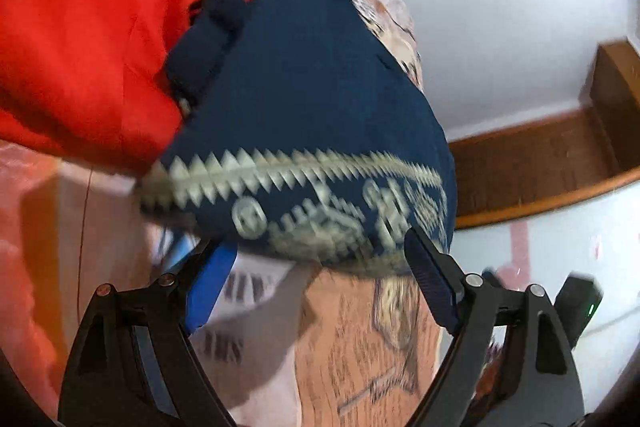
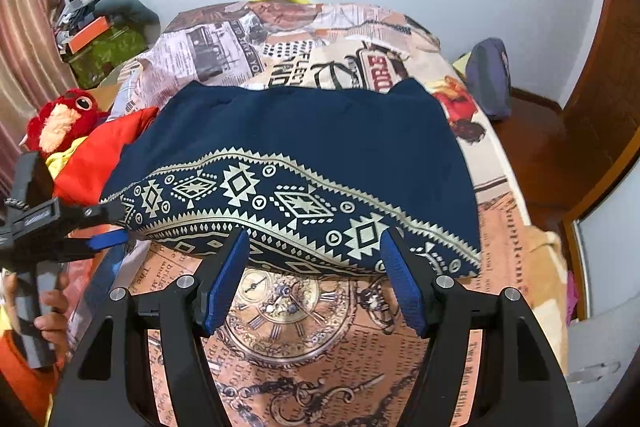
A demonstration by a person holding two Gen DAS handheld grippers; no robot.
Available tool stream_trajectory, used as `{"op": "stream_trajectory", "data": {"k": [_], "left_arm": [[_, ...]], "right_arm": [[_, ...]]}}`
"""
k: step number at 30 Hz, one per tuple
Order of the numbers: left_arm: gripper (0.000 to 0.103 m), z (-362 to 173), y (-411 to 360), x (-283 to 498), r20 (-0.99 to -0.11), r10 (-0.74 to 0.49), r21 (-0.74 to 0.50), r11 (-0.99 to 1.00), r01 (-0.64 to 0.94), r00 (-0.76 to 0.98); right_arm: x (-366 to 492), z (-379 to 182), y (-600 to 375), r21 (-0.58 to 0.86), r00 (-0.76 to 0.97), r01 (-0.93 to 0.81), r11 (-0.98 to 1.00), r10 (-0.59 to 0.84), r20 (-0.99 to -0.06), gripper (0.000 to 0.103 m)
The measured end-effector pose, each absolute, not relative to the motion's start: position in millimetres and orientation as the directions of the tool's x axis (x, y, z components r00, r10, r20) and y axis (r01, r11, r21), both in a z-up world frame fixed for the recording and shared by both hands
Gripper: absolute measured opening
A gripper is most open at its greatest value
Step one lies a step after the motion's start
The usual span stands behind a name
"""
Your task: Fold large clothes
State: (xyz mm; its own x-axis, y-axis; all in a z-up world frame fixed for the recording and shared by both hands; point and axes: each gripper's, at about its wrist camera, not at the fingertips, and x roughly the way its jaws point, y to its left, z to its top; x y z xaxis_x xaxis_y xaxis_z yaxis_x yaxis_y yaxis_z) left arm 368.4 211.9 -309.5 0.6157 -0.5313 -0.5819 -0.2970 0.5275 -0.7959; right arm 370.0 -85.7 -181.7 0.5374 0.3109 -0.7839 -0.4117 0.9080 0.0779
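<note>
A navy garment [image 2: 304,131] with a cream geometric border lies folded flat on the printed bed cover [image 2: 320,327]. My right gripper [image 2: 316,239] stands open over its near hem, and neither pad presses the cloth. My left gripper [image 2: 110,225] shows at the garment's left corner, held by a hand [image 2: 52,311]. In the blurred left wrist view the navy garment [image 1: 304,87] fills the middle. There my left gripper [image 1: 316,247] is open, its fingertips just short of the patterned hem.
A red cloth [image 2: 96,155] lies against the garment's left side, with a red plush toy [image 2: 64,119] behind it. A cluttered pile [image 2: 104,35] stands at the far left and a purple bag [image 2: 490,83] at the far right. A wooden door [image 2: 600,87] is beyond the bed's right edge.
</note>
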Motion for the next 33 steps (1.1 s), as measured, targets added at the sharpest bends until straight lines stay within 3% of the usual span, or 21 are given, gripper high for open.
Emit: {"op": "stream_trajectory", "data": {"k": [7, 12, 14, 16, 17, 19, 21, 25, 33], "left_arm": [[0.084, -322, 218, 398, -0.497, -0.527, -0.854, 0.438, -0.281, 0.689], [0.078, -317, 207, 416, -0.554, -0.427, -0.817, 0.445, -0.367, 0.715], [0.069, -306, 197, 423, -0.607, -0.360, -0.770, 0.488, -0.412, 0.708], [0.048, -296, 193, 427, -0.656, -0.300, -0.712, 0.550, -0.437, 0.692], [0.042, -286, 188, 429, -0.673, -0.271, -0.681, 0.591, -0.433, 0.688], [0.026, -267, 180, 429, -0.679, -0.231, -0.641, 0.649, -0.410, 0.697], [0.018, -244, 170, 427, -0.667, -0.208, -0.602, 0.716, -0.353, 0.716], [0.014, -195, 162, 412, -0.606, -0.172, -0.552, 0.794, -0.254, 0.777], [0.013, -121, 186, 352, -0.496, -0.031, -0.420, 0.883, -0.208, 0.868]], "right_arm": [[388, -200, -87, 0.135, 0.499, -0.372, 0.918, 0.320, -0.805, 0.064], [394, -208, -84, 0.163, 0.484, -0.358, 0.919, 0.332, -0.810, 0.064], [394, -205, -81, 0.158, 0.495, -0.373, 0.914, 0.340, -0.800, 0.064], [396, -202, -78, 0.145, 0.489, -0.378, 0.914, 0.330, -0.807, 0.064], [397, -200, -76, 0.142, 0.486, -0.379, 0.915, 0.327, -0.810, 0.064], [400, -194, -75, 0.150, 0.485, -0.382, 0.912, 0.336, -0.807, 0.064], [401, -184, -73, 0.161, 0.494, -0.383, 0.910, 0.349, -0.796, 0.064], [401, -167, -64, 0.154, 0.520, -0.376, 0.914, 0.346, -0.781, 0.064], [387, -154, -7, 0.202, 0.488, -0.469, 0.860, 0.443, -0.752, 0.064]]}}
